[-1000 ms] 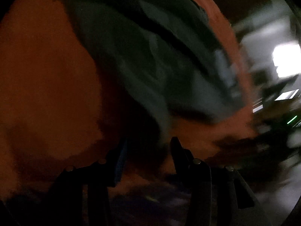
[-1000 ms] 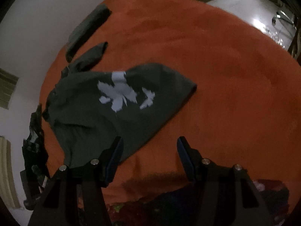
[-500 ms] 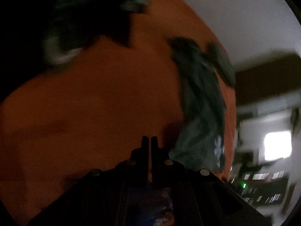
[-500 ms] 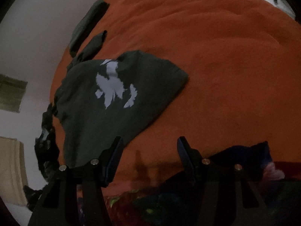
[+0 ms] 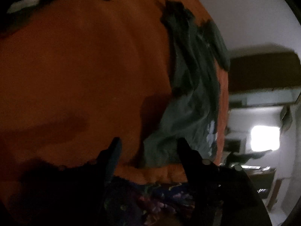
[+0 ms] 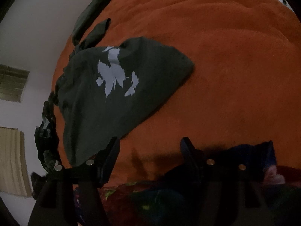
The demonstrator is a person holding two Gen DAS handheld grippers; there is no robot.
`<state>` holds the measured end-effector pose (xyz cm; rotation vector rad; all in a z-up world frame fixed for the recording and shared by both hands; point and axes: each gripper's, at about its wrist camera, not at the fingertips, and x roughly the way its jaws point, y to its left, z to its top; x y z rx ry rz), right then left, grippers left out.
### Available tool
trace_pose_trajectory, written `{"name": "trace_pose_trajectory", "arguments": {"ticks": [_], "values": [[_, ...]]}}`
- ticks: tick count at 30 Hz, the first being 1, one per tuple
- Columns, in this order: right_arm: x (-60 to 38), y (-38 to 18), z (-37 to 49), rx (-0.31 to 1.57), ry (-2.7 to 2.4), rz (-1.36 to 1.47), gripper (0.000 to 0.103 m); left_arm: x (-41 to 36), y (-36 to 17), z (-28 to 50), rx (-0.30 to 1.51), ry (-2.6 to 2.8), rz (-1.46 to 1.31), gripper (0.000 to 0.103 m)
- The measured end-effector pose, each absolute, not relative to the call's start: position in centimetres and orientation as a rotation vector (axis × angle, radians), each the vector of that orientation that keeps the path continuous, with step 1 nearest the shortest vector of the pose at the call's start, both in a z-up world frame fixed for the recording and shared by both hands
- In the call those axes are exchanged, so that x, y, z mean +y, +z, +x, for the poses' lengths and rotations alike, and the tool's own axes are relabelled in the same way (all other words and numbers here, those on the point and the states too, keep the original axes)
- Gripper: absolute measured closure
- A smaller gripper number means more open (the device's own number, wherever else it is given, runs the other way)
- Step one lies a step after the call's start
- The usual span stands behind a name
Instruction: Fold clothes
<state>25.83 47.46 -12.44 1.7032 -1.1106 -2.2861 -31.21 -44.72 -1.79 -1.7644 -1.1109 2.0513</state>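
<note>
A dark grey T-shirt [image 6: 131,94] with a pale print lies crumpled on the orange blanket [image 6: 225,66], towards its left edge. In the left wrist view the same T-shirt [image 5: 190,101] runs along the blanket's right side. My right gripper [image 6: 149,145] is open and empty, held above the blanket's near edge, with the shirt's hem just beyond its left finger. My left gripper [image 5: 148,145] is open too, hovering over the near edge, and the shirt's lower corner shows between its fingers; I cannot tell whether it touches.
Two more dark garments [image 6: 92,11] lie at the blanket's far left edge. A black heap [image 6: 47,137] hangs off the left side. Patterned, colourful fabric [image 6: 150,197] lies below both grippers. Dark clothing [image 5: 28,1] sits at the far corner. A wall, cabinet and bright window [image 5: 265,137] stand behind.
My left gripper was open, shut half a second ago, and is open again; its view swung across the blanket to the shirt's side. The right gripper stayed open and drifted slightly lower.
</note>
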Motion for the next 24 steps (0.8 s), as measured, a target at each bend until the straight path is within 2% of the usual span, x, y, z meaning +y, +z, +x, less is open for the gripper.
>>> {"name": "trace_pose_trajectory", "arguments": {"ticks": [5,8,13,21,22,24], "values": [[47.5,-13.2,26.2,-1.148,-2.261,1.689,0.037,-43.3,-4.7,-31.0,-1.121,1.961,-1.924,0.040],[47.7,-13.8,26.6,-1.187,-2.242,1.679,0.037,-42.8,-6.1,-29.8,-1.200,1.939,-1.944,0.040],[47.9,-14.2,26.8,-1.215,-2.227,1.671,0.037,-41.6,-8.2,-28.2,-1.400,1.809,-1.909,0.041],[48.0,-14.4,26.7,-1.233,-2.208,1.670,0.037,-41.3,-7.6,-26.7,-1.495,1.975,-1.783,0.041],[48.1,-14.4,26.8,-1.236,-2.205,1.668,0.037,-41.3,-7.5,-26.5,-1.507,1.977,-1.764,0.042],[48.2,-14.5,26.8,-1.242,-2.199,1.663,0.037,-41.2,-7.2,-26.0,-1.485,2.012,-1.746,0.051]]}}
